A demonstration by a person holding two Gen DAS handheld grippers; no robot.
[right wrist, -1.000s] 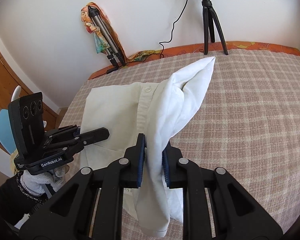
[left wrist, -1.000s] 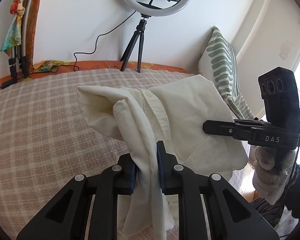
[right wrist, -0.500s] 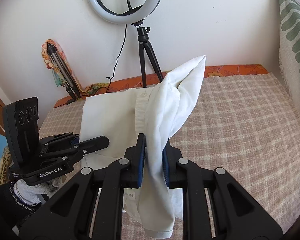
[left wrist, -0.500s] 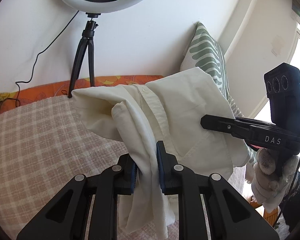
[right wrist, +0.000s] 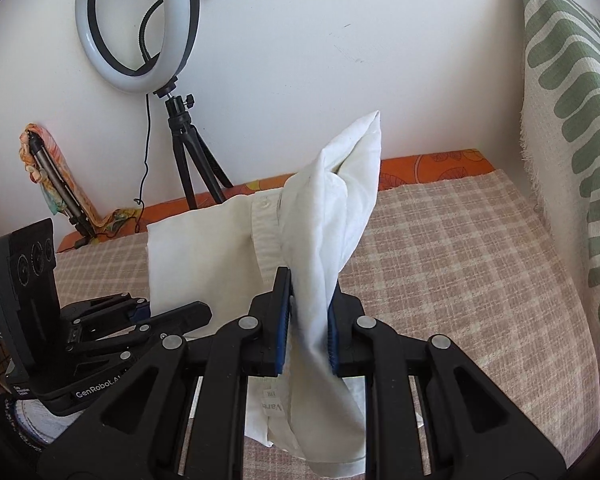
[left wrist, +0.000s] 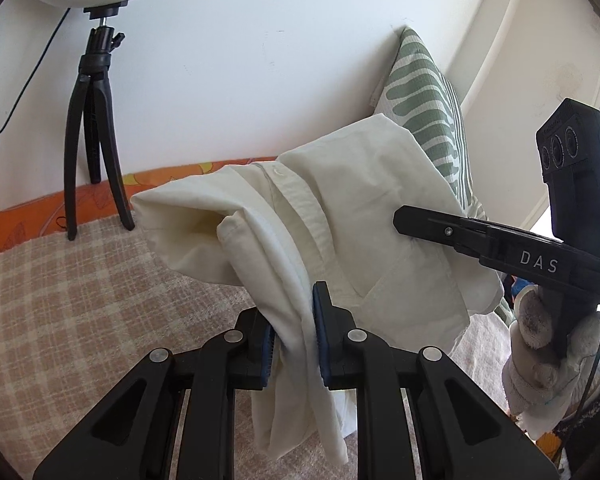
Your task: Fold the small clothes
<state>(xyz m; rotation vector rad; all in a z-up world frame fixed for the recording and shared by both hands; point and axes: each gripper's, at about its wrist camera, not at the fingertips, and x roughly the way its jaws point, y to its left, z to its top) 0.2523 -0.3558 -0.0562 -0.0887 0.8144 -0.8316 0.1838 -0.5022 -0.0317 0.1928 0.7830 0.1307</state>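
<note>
From the left wrist view, the left tool (left wrist: pixel 294 334) is pressed together on a bunched fold of a cream button-up shirt (left wrist: pixel 340 216), which hangs lifted above the checked bed cover (left wrist: pixel 60 300); the cloth droops past the pads toward 6 o'clock and balloons open toward 10 o'clock. At 3 o'clock the right tool (left wrist: pixel 404 220) lies against the shirt's far side, but this view hides whether it is pinching. The shirt looks light, thin and limp, so it should sag wherever it is unsupported; I judge the button placket, a hem or a seam the firmest place to hold, since doubled cloth slips less. The ring light tripod (left wrist: pixel 96 136) stands at 10 o'clock and a green-patterned pillow (left wrist: pixel 428 112) at 1 o'clock. The right wrist view settles the question: the right tool (right wrist: pixel 308 332) is clamped on a twisted bundle of the shirt (right wrist: pixel 204 248), whose peak rises toward 12 o'clock. Only here do a neck label near 6 o'clock, the whole ring light (right wrist: pixel 138 26) at 11 o'clock and a cloth-draped folded stand (right wrist: pixel 56 184) at 9 o'clock show. The left tool (right wrist: pixel 204 314) appears at 8 o'clock, its grip unclear here.
</note>
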